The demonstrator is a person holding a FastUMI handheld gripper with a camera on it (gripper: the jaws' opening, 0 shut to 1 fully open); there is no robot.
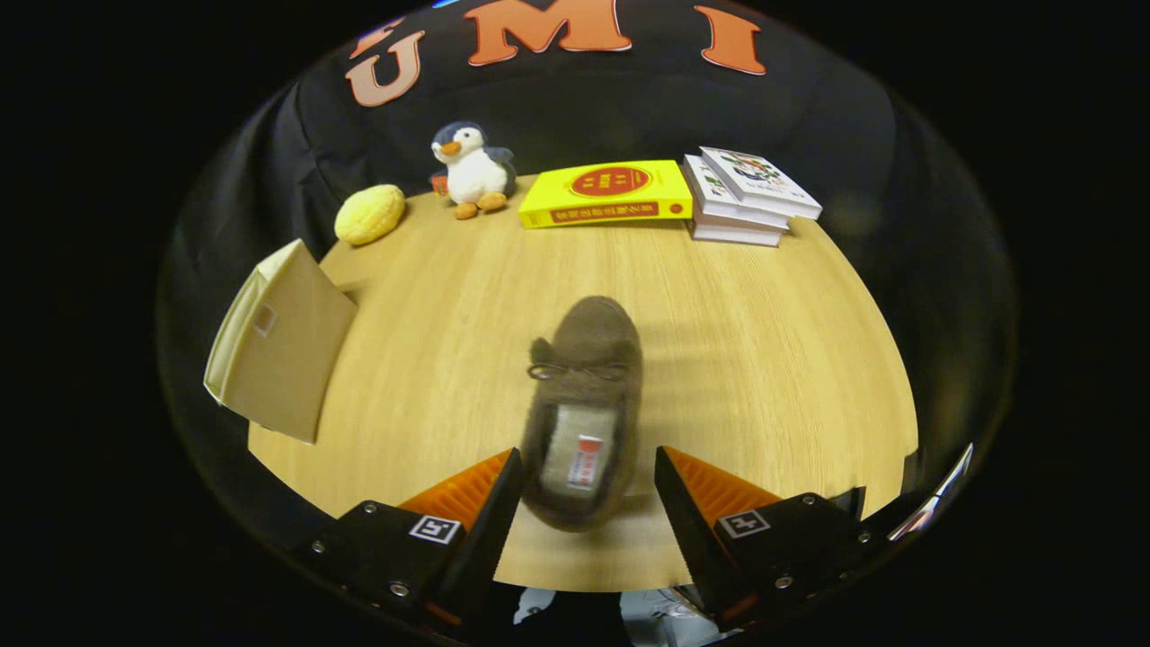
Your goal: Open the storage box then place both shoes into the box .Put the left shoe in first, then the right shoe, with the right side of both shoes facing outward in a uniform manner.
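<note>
The hand-held gripper (588, 490) sits nearest, its two fingers spread wide apart with a clear gap on either side of what lies between them. In that gap is a brown shoe (586, 409), its heel end level with the fingertips and its toe pointing away toward 12 o'clock. Neither finger touches it as far as can be seen; the left fingertip comes very close to the heel's side, the right one stands a little off. The shoe looks slightly blurred. Its opening faces up, showing a pale insole with a small label, and a thin lace bow crosses the upper just ahead of the opening. It rests on the wooden table (764, 359).

Farther out, at about 10 o'clock from the shoe and well apart from it, stands the beige storage box (287, 346) near the table's left edge, tilted in the fisheye view, with a small tab on its facing side. Whether it is open cannot be told from here.

Along the far edge of the table, from 11 o'clock to 1 o'clock, sit a round yellow bun-shaped toy (370, 214), a plush penguin (473, 171) just beside it, a yellow book (606, 193) lying flat at 12 o'clock, and a stack of white books (746, 199) touching the yellow one's right end.
</note>
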